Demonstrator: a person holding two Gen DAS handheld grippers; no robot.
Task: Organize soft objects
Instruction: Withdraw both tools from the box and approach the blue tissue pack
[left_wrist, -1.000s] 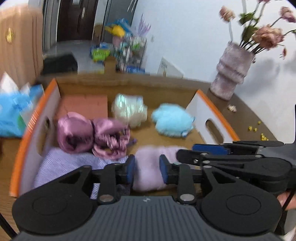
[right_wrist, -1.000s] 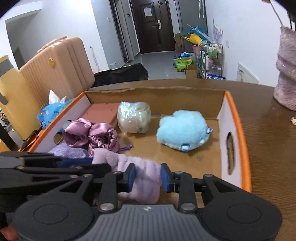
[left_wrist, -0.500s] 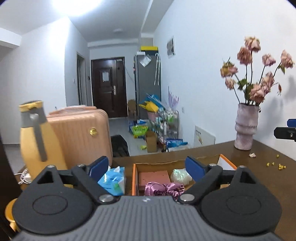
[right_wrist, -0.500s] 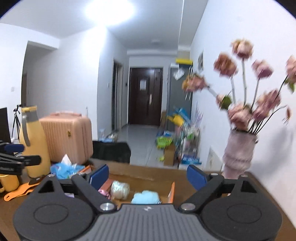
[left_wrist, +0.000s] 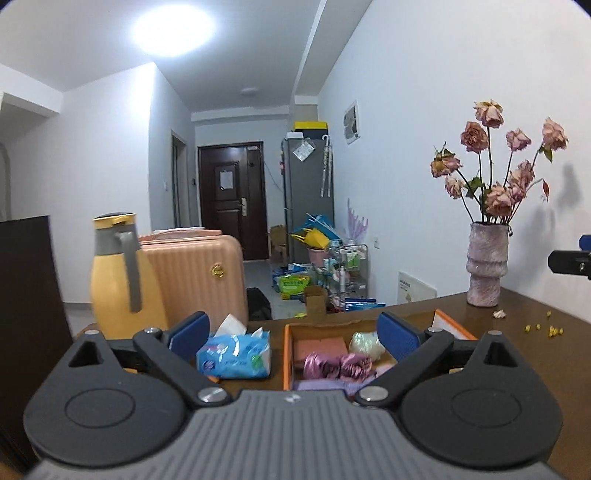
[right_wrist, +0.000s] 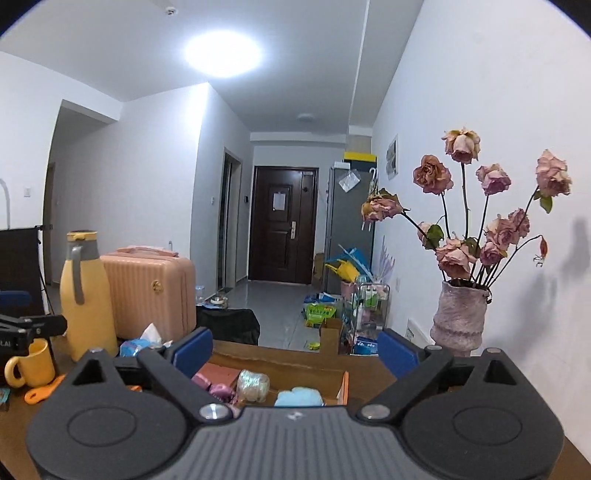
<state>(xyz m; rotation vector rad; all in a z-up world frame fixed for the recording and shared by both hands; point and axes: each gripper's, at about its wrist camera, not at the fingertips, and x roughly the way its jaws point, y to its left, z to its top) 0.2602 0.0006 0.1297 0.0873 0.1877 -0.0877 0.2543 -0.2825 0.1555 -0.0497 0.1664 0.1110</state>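
Observation:
A cardboard box with an orange rim sits on the brown table and holds the soft things: mauve satin scrunchies, a pale shiny bundle, a salmon block and lilac cloth. The right wrist view adds a light blue plush beside the pale bundle. My left gripper hangs above and short of the box, its jaws opening with nothing between them. My right gripper is likewise raised, its jaws opening and empty. One of its fingers shows at the far right.
A blue tissue pack lies left of the box. A yellow jug, a peach suitcase and a yellow mug are on the left. A vase of dried roses stands at the right by the wall, with crumbs near it.
Both grippers let go of the lilac fluffy cloth in the box, opened wide, and rose back from the box, tilting from looking down into it to nearly level.

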